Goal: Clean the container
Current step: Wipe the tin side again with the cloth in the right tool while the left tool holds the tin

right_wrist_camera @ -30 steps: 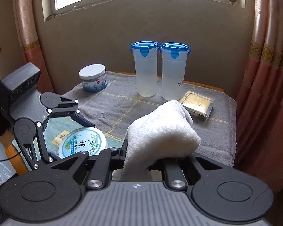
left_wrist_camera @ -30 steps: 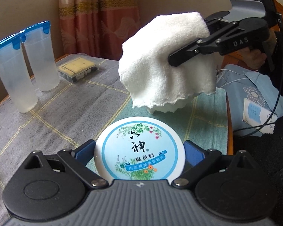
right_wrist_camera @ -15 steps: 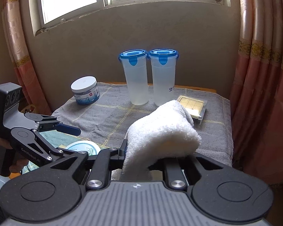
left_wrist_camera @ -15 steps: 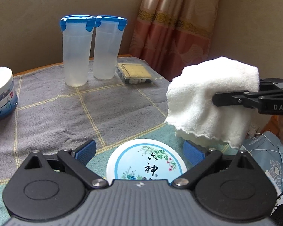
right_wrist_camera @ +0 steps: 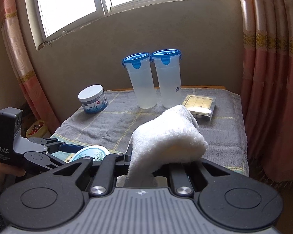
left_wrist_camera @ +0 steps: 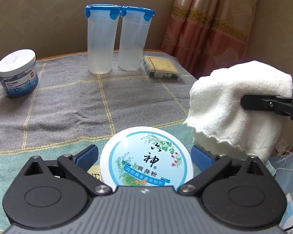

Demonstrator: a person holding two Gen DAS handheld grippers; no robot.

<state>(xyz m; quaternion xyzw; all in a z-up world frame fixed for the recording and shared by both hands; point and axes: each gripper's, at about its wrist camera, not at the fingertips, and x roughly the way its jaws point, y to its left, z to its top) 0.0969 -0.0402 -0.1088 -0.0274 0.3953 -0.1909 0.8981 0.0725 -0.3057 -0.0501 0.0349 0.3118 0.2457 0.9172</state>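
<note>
From the left wrist, the left gripper [left_wrist_camera: 144, 157] has just been opening; its blue pads stand clear either side of the round tin [left_wrist_camera: 146, 158], apparently just set on the table. Two lidded tumblers [left_wrist_camera: 115, 39] look empty. From the right wrist, the right gripper [right_wrist_camera: 146, 161] is clamped on the white towel [right_wrist_camera: 166, 138], which probably goes down next.

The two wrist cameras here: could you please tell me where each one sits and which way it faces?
Left wrist view: sits on the left tool, faces down across the table; its open blue pads flank the round tin, gaps showing.
Right wrist view: sits on the right tool, faces the window wall; its jaws clamp the white towel; a hand shows.
Both share the tin, towel, two blue-lidded cups and white-lidded jar.
</note>
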